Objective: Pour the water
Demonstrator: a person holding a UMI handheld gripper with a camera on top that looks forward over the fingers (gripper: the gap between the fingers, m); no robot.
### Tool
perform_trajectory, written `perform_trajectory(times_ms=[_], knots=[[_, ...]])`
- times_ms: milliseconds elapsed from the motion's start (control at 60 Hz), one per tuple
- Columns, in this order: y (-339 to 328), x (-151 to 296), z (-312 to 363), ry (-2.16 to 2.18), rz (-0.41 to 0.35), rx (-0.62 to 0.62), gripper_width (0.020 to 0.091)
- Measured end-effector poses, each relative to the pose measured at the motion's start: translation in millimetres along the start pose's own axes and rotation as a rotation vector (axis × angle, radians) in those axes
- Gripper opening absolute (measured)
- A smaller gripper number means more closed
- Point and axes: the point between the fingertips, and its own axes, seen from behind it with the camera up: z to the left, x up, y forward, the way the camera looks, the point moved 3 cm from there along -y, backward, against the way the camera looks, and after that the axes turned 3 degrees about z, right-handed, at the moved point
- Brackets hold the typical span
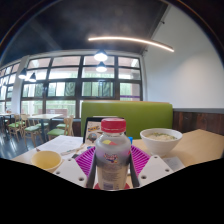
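Water bottle (112,152) upright between the jaws, pink pads (86,159) pressed against both sides, bowl (160,139) beyond

Green booth seat (127,116) — big windows (75,80) behind.

clear plastic bottle (112,152), glossy bowl (160,139)

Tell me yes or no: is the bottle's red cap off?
No: the red cap sits on top of the bottle, which stands between the gripper's pink-padded fingers.
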Motion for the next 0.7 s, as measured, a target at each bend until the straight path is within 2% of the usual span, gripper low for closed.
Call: perform_trajectory(times_ms=[50, 83, 150, 183, 250, 417, 500, 700], knots=[[-2.6, -0.3, -2.4, 0.012, 0.035, 0.0, 0.0604], [-3.7, -1.7, -0.3, 0.006, 0.068, 0.011, 0.0707], [-10.6, 8.9, -8.8, 0.018, 0.063, 0.011, 0.0841], [-40.1, 13.2, -10.4, 0.018, 0.06, -0.004, 0.0844], [-52.2, 17.3, -15.9, 0.011, 0.063, -0.029, 0.0838], [-113.1, 25.5, 9.5, 0.005, 0.077, -0.007, 0.0827], [-186.5, 40.9, 22.5, 0.005, 0.06, 0.0, 0.0829], [-285.4, 32.2, 58.9, 0.036, 0.05, 0.044, 0.083]])
